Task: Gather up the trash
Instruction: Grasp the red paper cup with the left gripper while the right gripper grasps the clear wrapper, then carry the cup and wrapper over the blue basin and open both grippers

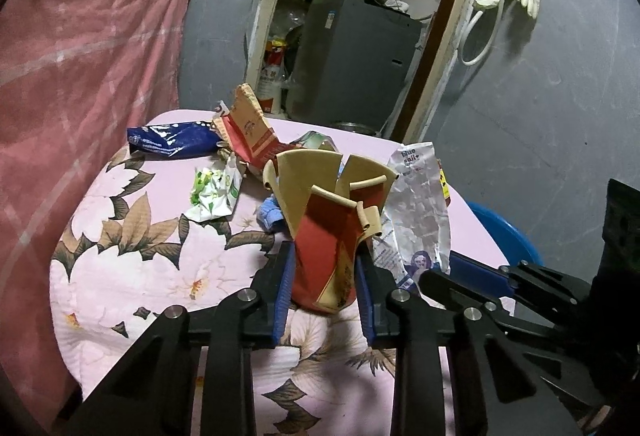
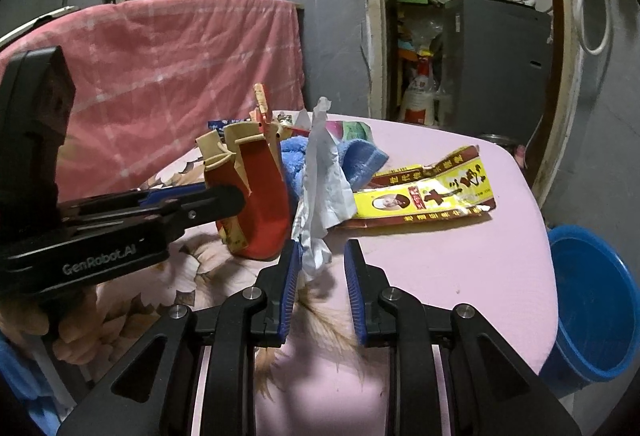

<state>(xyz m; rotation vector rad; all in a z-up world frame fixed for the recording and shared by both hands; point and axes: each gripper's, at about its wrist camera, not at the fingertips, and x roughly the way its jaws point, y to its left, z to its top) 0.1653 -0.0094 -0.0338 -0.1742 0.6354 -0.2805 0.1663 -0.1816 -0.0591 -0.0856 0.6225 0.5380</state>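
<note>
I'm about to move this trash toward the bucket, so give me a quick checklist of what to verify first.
1. Left gripper clamped on the torn red paper cup: ok, both pads press its sides.
2. Cup lifted off the table: cannot tell.
3. Right gripper holding the crumpled white wrapper: not ok, jaws open, wrapper only between them.
4. Blue bucket in reach beside the table: ok, visible to the right.
5. Yellow flattened box collected: not ok, lying on the table.
</note>
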